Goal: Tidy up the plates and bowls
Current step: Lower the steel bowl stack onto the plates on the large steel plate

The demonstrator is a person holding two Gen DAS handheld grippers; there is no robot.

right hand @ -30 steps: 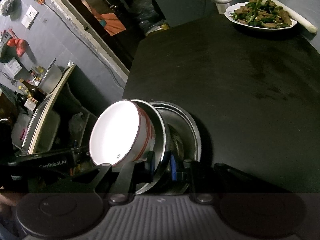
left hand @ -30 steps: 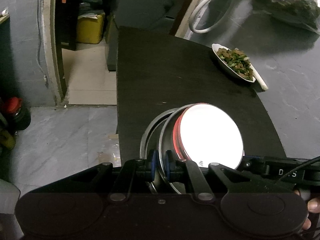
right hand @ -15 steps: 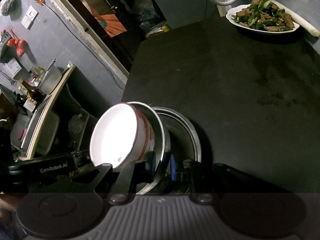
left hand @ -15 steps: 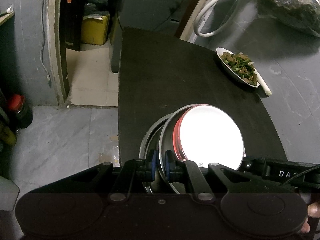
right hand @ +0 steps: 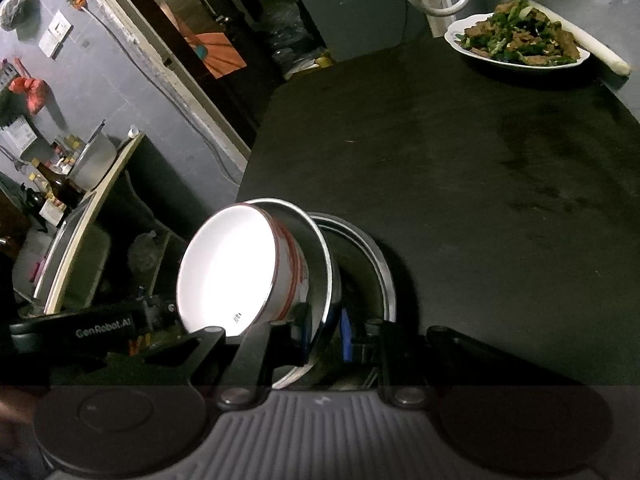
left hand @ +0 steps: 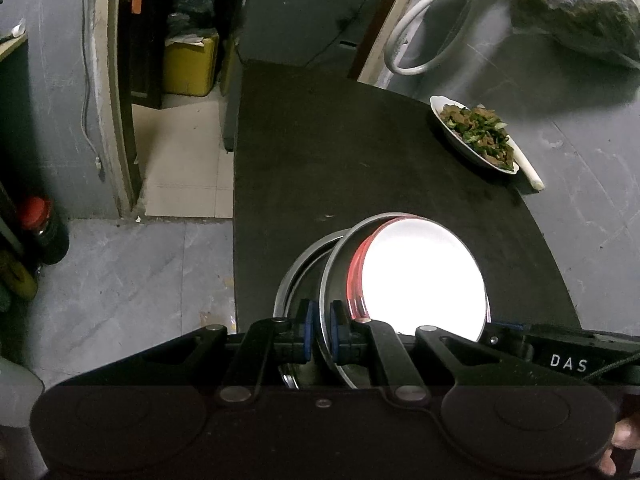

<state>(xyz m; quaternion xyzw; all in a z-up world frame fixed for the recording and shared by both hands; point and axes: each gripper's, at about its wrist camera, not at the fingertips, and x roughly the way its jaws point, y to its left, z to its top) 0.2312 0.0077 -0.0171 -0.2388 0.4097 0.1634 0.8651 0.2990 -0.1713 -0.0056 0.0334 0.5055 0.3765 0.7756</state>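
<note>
Steel bowl [left hand: 336, 280] tilted, white enamel bowl [left hand: 424, 280] nested inside, poised over steel dish [right hand: 372, 268] on table [left hand: 360, 160]. Left claw [left hand: 320, 328] and right claw [right hand: 326, 330] both clamped on its rim. Nesting half done; food plate [left hand: 472, 136] untouched.

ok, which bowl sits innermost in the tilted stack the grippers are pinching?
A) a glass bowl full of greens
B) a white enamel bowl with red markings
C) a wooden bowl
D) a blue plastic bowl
B: the white enamel bowl with red markings lies nested in the steel bowl, whose rim the left gripper and right gripper both clamp.
</note>
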